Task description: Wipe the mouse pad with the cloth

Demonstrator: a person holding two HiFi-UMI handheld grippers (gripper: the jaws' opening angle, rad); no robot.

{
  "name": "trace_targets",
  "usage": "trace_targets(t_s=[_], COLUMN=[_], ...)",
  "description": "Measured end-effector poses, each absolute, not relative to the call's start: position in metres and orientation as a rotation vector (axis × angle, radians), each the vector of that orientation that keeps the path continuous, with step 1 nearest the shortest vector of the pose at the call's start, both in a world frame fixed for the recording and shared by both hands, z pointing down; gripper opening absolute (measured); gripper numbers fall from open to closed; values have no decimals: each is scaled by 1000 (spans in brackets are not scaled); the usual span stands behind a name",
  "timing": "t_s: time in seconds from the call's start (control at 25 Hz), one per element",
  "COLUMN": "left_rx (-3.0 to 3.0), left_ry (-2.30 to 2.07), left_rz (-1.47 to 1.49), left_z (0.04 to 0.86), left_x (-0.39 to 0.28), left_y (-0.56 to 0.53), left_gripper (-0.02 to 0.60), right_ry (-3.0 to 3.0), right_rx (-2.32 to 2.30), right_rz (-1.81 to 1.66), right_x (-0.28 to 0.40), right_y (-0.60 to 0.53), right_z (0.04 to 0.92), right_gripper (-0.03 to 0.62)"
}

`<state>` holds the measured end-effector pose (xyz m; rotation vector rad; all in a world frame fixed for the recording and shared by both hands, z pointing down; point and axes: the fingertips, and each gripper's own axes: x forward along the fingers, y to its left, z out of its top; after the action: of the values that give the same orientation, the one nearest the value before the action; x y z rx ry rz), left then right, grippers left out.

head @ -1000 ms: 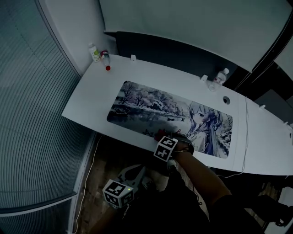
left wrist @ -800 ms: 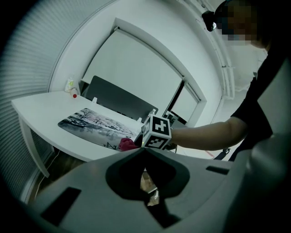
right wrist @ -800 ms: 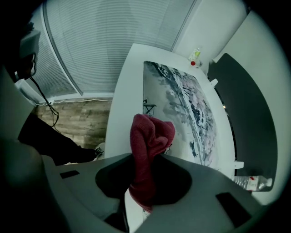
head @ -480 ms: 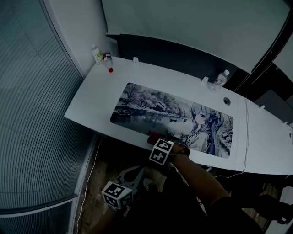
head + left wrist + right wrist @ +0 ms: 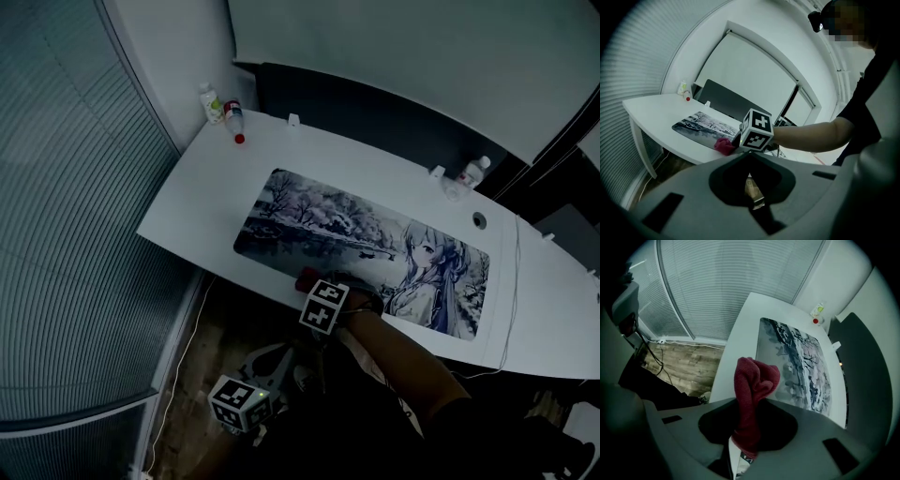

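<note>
Pinching cloth [image 5: 753, 380] tight in right hand-held gripper [image 5: 746, 432]; best pressed flat along pad [image 5: 801, 363]; left hand-held gripper [image 5: 753, 193] closed, empty.

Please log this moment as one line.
right hand-held gripper: shut on cloth | cloth: mouse pad near edge | left hand-held gripper: shut

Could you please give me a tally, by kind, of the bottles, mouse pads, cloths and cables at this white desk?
Bottles: 3
Mouse pad: 1
Cloth: 1
Cable: 1
Total: 6
</note>
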<state>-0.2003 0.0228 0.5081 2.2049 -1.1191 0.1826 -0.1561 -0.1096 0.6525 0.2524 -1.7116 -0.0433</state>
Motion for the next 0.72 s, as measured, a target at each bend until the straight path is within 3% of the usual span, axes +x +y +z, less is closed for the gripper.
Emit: trace_targets(t_s=[0.72], left_rx=[2089], left_ry=[-1144], left_rz=[224], left_z=[525], left_x=[-183], left_y=[-82], left_gripper=[6], right_ry=[-1739], right_rx=[210], right_rz=[68], right_x=[-129], right_y=[-272], right_z=[658], right_gripper=[109])
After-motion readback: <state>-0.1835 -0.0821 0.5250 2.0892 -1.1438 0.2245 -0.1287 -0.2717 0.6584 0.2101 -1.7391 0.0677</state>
